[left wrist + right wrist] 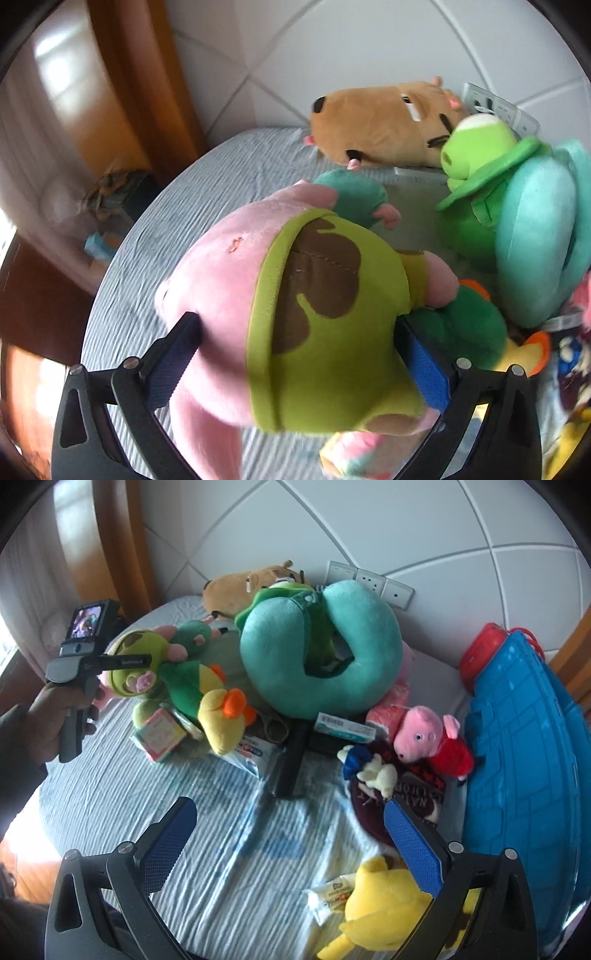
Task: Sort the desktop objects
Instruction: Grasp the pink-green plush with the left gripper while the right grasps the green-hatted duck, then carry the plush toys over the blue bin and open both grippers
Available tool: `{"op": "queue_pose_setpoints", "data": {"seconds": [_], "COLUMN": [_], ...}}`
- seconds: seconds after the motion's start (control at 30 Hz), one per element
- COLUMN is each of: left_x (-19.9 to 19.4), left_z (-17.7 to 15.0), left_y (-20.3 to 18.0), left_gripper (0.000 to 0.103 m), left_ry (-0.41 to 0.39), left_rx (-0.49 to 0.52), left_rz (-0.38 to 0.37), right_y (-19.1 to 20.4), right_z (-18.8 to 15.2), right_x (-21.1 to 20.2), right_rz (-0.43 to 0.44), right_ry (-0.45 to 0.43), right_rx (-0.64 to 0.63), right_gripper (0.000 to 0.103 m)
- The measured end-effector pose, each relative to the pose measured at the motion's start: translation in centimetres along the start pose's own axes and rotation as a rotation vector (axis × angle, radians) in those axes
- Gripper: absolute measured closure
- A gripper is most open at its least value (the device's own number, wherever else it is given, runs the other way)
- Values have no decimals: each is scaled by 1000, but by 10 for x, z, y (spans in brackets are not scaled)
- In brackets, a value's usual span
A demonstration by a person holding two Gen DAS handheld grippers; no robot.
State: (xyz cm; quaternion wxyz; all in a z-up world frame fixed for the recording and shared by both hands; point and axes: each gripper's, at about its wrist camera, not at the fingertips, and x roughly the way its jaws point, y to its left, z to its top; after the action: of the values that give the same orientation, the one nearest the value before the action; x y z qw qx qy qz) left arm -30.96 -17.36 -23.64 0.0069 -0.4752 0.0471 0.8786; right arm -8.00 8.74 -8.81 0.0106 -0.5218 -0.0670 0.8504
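- Right gripper (290,843) hovers, jaws spread and empty, above the striped sheet (207,849).
- Left gripper (299,339) pinches the pink plush (258,314) mid-body, lifted left of the toy pile; soft, light, squashy, so grip the torso.
- Beyond, the capybara plush (384,122), probably against the wall.

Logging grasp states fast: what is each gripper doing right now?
Left gripper: shut on the pink plush toy in a green outfit, lifted off the bed.
Right gripper: open, holding nothing, above the bed.
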Motion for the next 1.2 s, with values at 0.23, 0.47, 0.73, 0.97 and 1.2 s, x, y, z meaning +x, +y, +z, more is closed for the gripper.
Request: {"op": "queue_pose_setpoints", "data": {"seconds": [0.23,0.47,0.73,0.97,1.2], "left_x": [3,1,-35,-78,-115], "left_z": [-15,-3,-21,-43,-70], "left_y": [-1,9,38,74,100], "left_gripper": [0,22,45,46,46], "left_ry": [-150,-97,-125,-159,-189], "left_rx": [32,26,16,-16,-31], "left_rz": [31,-44,-77,-82,-52], "right_y": [11,34,66,120,166], "right_z": [4,20,47,74,102], "right_x": [13,34,71,141,244], "right_rz": [-6,24,78,110,118], "right_ry": [20,14,-2,-55,0], "right_rx": [-6,-67,-167,-365,-480], "right_gripper": [0,0,0,0,0]}}
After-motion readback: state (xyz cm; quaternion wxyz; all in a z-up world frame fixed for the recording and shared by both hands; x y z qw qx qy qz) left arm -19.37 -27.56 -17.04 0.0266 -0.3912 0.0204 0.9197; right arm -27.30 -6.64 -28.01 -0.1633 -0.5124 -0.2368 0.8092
